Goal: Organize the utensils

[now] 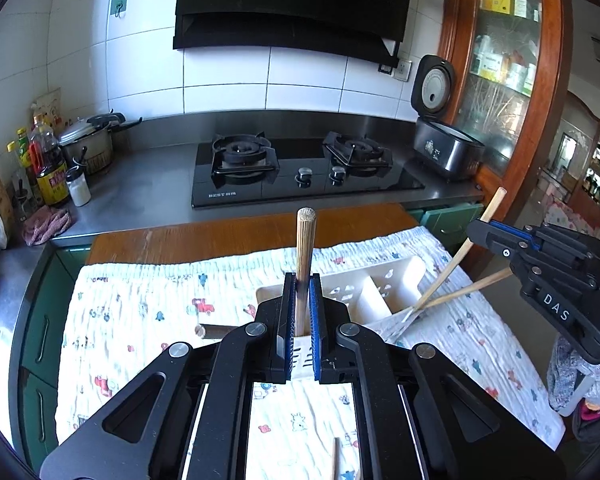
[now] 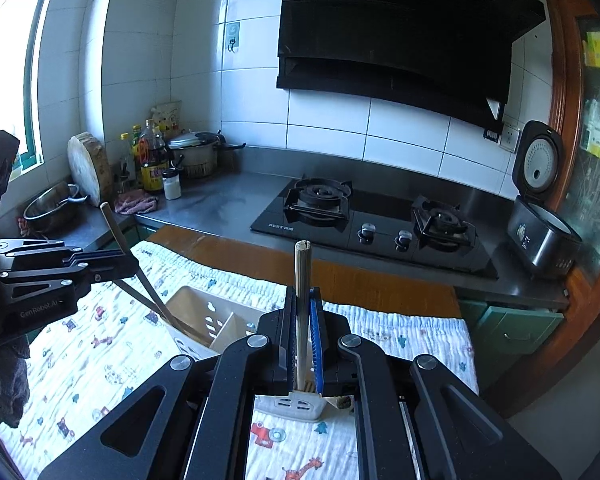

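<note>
Both claws lower utensils into the white caddy

The left claw [image 1: 300, 320] grips a wooden stick [image 1: 305, 248] upright over the caddy [image 1: 380, 292] on the cloth-covered bench [image 1: 140, 312]; the right claw [image 2: 300, 340] clamps another pale handle [image 2: 301, 268]. Better to keep each vertical, sink it into its own compartment, then let go.

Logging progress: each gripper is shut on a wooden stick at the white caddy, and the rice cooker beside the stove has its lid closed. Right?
No: the rice cooker has its lid open, as both wrist views show. The rest holds: the left gripper clamps one wooden stick, the right gripper a second stick, at the white caddy.
</note>
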{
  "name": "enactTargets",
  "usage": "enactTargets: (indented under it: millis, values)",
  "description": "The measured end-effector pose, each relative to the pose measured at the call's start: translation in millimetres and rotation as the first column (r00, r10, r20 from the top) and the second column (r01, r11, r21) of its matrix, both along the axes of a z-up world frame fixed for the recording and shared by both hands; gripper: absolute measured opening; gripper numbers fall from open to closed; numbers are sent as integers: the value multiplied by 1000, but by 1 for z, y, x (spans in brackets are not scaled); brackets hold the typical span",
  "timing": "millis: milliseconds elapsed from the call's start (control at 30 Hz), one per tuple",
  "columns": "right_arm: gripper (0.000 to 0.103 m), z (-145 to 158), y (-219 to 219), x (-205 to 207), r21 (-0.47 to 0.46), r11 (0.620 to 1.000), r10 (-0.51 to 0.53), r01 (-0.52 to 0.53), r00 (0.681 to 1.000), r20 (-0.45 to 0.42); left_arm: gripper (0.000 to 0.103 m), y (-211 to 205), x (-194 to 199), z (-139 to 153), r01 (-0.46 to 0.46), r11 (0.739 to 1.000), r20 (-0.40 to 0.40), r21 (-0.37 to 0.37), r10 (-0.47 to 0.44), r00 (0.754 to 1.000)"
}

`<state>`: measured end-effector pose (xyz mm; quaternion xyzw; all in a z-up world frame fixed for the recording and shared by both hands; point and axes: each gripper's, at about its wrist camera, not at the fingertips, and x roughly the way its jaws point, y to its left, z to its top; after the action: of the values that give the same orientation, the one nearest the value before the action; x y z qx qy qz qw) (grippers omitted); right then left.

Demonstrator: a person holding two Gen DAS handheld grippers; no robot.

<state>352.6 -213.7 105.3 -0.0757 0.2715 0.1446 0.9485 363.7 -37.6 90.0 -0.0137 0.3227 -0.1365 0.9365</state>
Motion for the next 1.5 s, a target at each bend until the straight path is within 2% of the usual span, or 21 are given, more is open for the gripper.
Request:
enactTargets:
  millis: [400, 467, 533, 600, 667, 800, 867, 900, 967, 1000, 1067, 1167, 1233, 1500]
  values:
    - [7, -2, -4, -6, -11, 1000, -11, 11, 1000, 5, 10, -1, -4, 1, 0, 1000, 2, 7, 0, 1000]
    - [11, 3, -7, -10, -5, 1000, -17, 17, 1000, 19, 18, -1, -8, 4, -2, 1000, 13, 5, 2, 1000]
    - [23, 9, -9, -17, -2, 1000, -24, 24, 999, 40, 30, -1, -15, 10, -6, 1000, 34, 3, 5, 999]
    - [31, 16, -11, -27, 1, 999, -33, 33, 997, 67, 33, -1, -23, 16, -5, 1000, 53, 3, 5, 999]
    - [33, 23, -13, -36, 5, 999, -34, 34, 996, 83, 41, -1, -33, 21, -3, 1000, 74, 5, 3, 997]
    - [47, 31, -17, -61, 5, 999, -36, 36, 993, 116, 47, 1, -58, 30, 1, 1000, 117, 9, -2, 993]
    - [53, 33, -18, -76, 8, 999, -33, 32, 992, 123, 57, 2, -73, 32, 4, 1000, 135, 8, -5, 991]
    - [59, 32, -19, -85, 11, 999, -33, 32, 991, 126, 59, 3, -81, 32, 3, 1000, 144, 10, -4, 990]
    - [60, 30, -20, -100, 16, 1000, -26, 24, 991, 128, 61, 6, -97, 30, 7, 1000, 156, 13, -9, 988]
    - [62, 27, -21, -111, 18, 1000, -25, 23, 991, 128, 61, 8, -105, 28, 8, 1000, 160, 13, -10, 987]
    - [69, 21, -21, -127, 23, 1000, -20, 18, 992, 124, 69, 13, -121, 23, 6, 1000, 164, 7, -7, 986]
    - [71, 5, -20, -153, 25, 1000, -7, 4, 994, 110, 70, 19, -145, 11, 3, 1000, 172, 8, -4, 985]
    - [75, -10, -19, -170, 30, 1000, -6, 3, 996, 89, 71, 24, -160, 0, -1, 1000, 165, 8, -1, 986]
    - [80, -82, -14, -218, 23, 999, -26, 27, 999, -28, 74, 32, -210, -54, -22, 998, 102, 51, 17, 995]
